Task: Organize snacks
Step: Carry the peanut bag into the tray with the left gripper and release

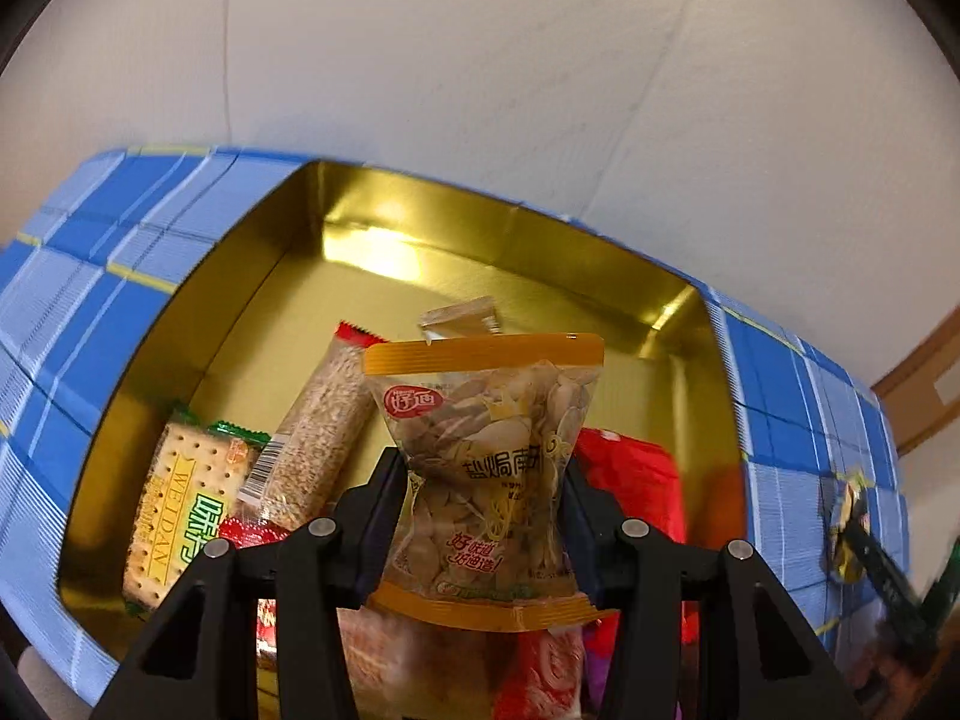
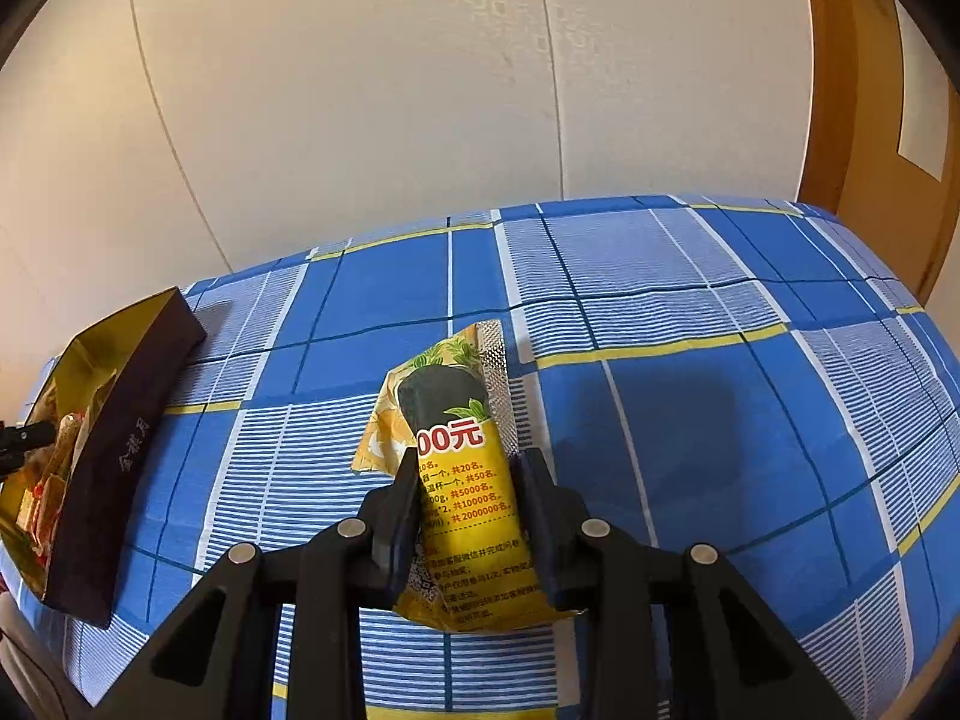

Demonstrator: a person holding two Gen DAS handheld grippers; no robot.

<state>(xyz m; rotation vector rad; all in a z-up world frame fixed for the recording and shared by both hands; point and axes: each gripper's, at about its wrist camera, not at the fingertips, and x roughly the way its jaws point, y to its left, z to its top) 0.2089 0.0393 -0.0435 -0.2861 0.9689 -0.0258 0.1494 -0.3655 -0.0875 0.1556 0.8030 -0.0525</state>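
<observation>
My left gripper (image 1: 485, 474) is shut on a clear pumpkin seed packet (image 1: 489, 420) with orange ends, held upright over the gold-lined box (image 1: 198, 324). Inside the box lie a cracker pack (image 1: 180, 498), a grain bar (image 1: 324, 432) and red-wrapped snacks (image 1: 636, 474). My right gripper (image 2: 468, 480) is shut on a yellow snack packet (image 2: 462, 480) with red and black print, just above the blue plaid cloth (image 2: 660, 312). In the right wrist view the box (image 2: 120, 432) stands at the far left, dark outside, with the left gripper's tip at its edge.
The blue plaid cloth (image 1: 90, 240) covers the whole surface under the box. A white wall (image 1: 480, 60) rises behind it. A wooden door frame (image 2: 852, 120) stands at the right. At the right edge of the left wrist view the right gripper (image 1: 864, 540) shows with its packet.
</observation>
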